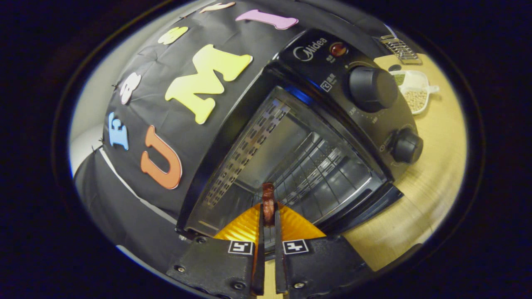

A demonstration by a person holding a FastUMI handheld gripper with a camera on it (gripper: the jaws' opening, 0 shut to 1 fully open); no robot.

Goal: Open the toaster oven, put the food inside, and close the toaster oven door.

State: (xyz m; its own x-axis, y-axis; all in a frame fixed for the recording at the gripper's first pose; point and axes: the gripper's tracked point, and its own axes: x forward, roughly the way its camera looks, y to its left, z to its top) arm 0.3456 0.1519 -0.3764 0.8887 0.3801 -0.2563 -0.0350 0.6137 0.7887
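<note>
Gripper view: gripper [268,216] clamped on half-hidden food [268,199] before open toaster oven [299,158].

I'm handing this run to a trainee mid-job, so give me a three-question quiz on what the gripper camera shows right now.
1. True or false: the toaster oven door is shut.
2. What is the claw holding? A) a knob B) a piece of food C) nothing
3. Fill in: beyond the oven's two knobs, a white divided dish of beans sits on the ______.

Key:
1. False; the cavity and its wire rack are exposed.
2. B; both fingers press on a thin reddish-brown piece, just ahead of the oven opening.
3. Wooden table.
</note>
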